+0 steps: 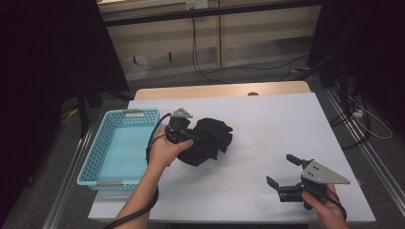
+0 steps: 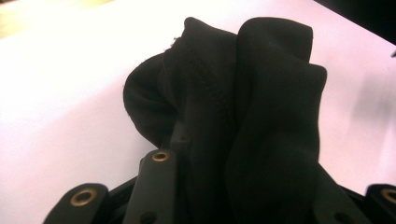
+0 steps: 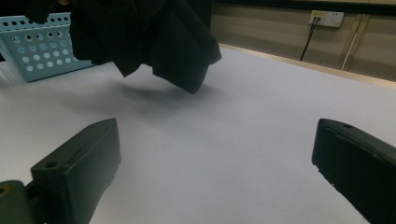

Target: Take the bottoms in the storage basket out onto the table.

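Note:
A crumpled black cloth (image 1: 210, 140) hangs clear of the white table (image 1: 267, 129), held up by my left gripper (image 1: 191, 138), which is shut on it. Along that gripper's jaws the black cloth (image 2: 243, 116) bunches in folds between them. From the right gripper view the black cloth (image 3: 149, 42) floats above the table with its shadow below. My right gripper (image 1: 282, 171) stands open near the table's front right, jaws wide apart and empty; the same right gripper (image 3: 215, 158) has only bare table between its fingers.
A light blue perforated basket (image 1: 98, 157) sits at the table's left edge, just left of my left hand; the basket (image 3: 37, 51) looks empty. Beyond the table's far wooden edge (image 1: 219, 89) run cables and a wall.

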Demonstrator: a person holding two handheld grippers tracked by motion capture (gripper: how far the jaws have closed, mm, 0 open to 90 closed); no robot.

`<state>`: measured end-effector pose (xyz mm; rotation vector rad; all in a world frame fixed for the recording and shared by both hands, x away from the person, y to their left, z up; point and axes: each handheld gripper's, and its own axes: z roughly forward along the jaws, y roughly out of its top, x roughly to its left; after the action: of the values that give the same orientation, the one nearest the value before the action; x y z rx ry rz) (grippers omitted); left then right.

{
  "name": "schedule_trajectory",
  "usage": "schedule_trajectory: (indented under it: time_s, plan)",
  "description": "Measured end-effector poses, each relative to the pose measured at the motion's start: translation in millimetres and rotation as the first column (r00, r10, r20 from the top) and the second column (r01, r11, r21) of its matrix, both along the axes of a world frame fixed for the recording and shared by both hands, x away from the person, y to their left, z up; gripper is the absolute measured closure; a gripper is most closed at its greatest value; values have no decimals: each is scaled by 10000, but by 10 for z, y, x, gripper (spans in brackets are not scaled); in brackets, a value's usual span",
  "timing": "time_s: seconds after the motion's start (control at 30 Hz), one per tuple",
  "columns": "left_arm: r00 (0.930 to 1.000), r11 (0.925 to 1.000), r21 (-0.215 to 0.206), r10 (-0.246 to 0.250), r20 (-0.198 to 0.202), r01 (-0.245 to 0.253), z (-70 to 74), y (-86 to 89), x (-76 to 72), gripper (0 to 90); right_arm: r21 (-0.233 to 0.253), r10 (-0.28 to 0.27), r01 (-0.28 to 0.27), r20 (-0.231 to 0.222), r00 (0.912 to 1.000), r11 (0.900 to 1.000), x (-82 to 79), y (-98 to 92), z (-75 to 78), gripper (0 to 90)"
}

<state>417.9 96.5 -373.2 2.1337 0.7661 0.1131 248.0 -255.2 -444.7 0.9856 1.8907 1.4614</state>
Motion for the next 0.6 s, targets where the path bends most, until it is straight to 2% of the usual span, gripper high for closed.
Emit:
schedule_trajectory:
  time_s: [0.03,0.13,0.23,0.27,0.33,0.37,0.4,0.47,0.57,0.6]
  plan:
    - [10000,10000,0,0,0,0,0,0,0,696,0,0,0,0,10000,10000,0,0,0,3]
    - [9998,9998,-102,-175,-105,174,-120,-56,-50,694,3,-31,31,-17,10000,10000,3,5,-3,4]
    - [9994,9994,-238,-255,-228,249,-254,-92,-79,686,59,-35,36,-72,10000,10000,1,16,-4,4]
    - [9991,9992,-252,-303,-303,296,-340,-104,-87,683,77,-55,56,-82,10000,10000,2,20,-4,4]
    - [9987,9994,-103,-346,-387,342,-370,-112,-84,664,70,-46,46,-72,10000,10000,5,25,-4,4]
    - [9986,9992,60,-405,-333,408,-392,-116,-82,637,26,-32,32,-71,10000,10000,17,39,-4,4]
    - [9991,9993,11,-376,-216,376,-410,-102,-90,595,-1,-13,13,-78,10000,10000,24,47,-5,4]
    - [9982,9984,44,-560,-205,561,-407,-98,-95,469,-44,-55,55,-96,9999,10000,40,60,-3,4]
    - [9978,9981,213,-593,312,586,-371,-127,-109,265,-113,-78,77,-125,9999,9999,58,79,-9,4]
    - [9978,9983,212,-550,362,543,-351,-132,-106,221,-135,-94,92,-132,9999,9999,61,82,-11,4]
